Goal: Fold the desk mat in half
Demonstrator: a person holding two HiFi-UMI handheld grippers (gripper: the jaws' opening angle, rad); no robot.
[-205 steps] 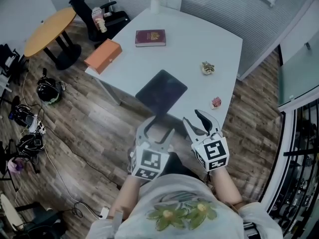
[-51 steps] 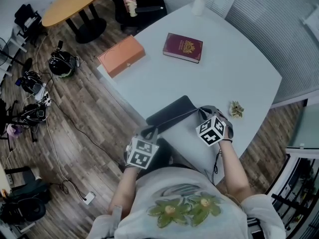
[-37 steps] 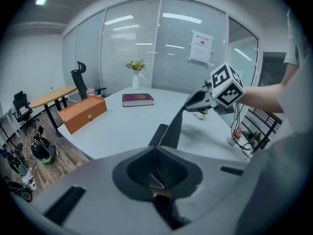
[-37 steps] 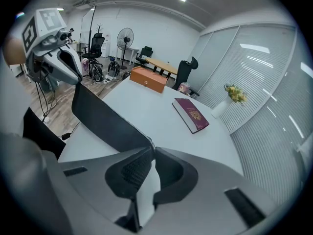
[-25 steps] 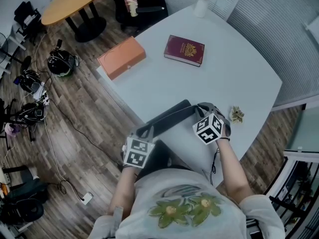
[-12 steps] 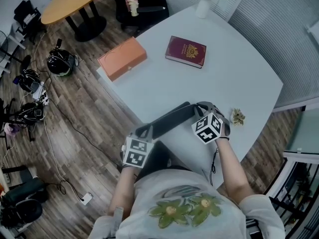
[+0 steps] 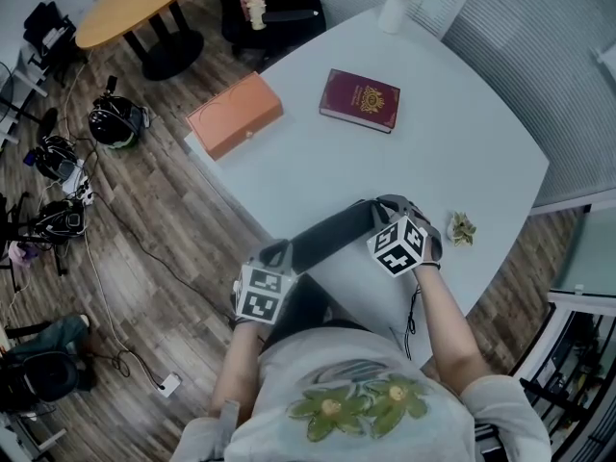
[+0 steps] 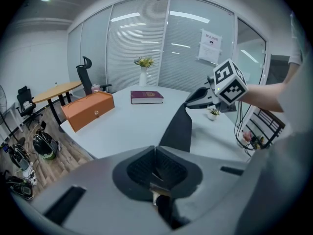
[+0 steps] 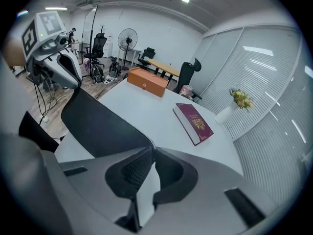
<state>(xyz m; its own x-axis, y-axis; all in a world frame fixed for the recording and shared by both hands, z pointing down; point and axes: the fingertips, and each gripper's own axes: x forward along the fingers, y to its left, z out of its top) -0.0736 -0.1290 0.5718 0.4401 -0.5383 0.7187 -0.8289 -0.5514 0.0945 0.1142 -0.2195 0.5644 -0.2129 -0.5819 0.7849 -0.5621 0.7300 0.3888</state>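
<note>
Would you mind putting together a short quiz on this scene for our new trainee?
1. True or false: the left gripper and the right gripper are both shut on the desk mat.
2. Which lies nearest the vase? A. orange box B. maroon book C. desk mat
3. Fill in: the mat's gripped edge is held ___ the table.
Key: 1 true; 2 B; 3 above.

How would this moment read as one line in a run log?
step: folding mat | left gripper: shut on mat | right gripper: shut on mat | mat: edge raised over table
</note>
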